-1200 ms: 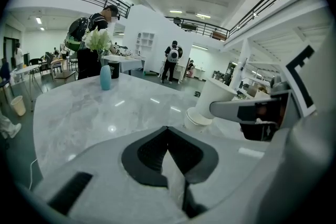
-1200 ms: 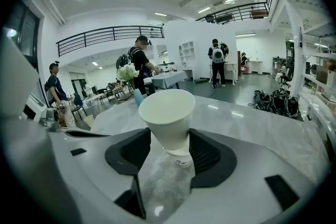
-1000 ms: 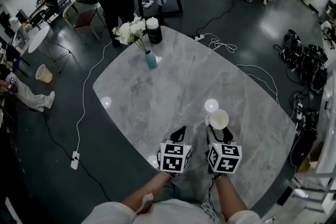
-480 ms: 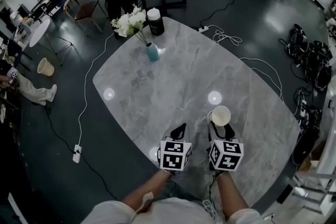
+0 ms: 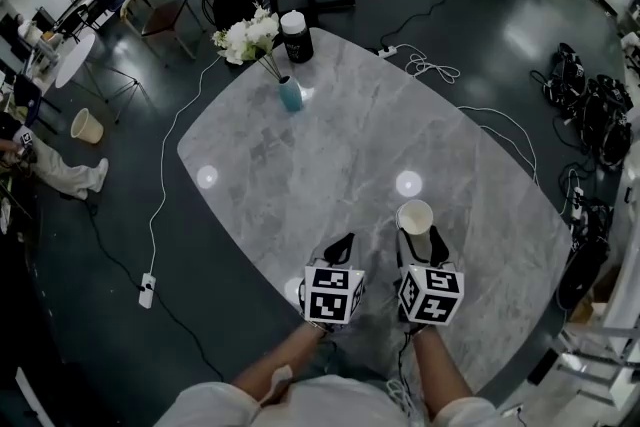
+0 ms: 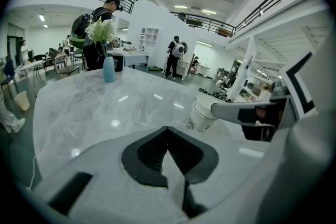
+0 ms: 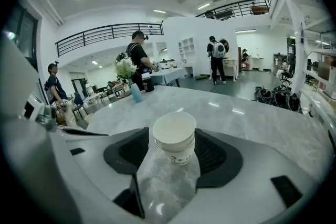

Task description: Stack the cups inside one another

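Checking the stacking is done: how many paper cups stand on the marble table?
1: the paper cup stands between the right gripper's opening jaws. Further cups nested in it may be hidden.

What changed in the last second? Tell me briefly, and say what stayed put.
The right tool is opening its jaws and has let go of the paper cup. The cup seemed tipped earlier and now stands upright on the table, free between the pads. The left tool stayed shut and empty, and the vase did not move.
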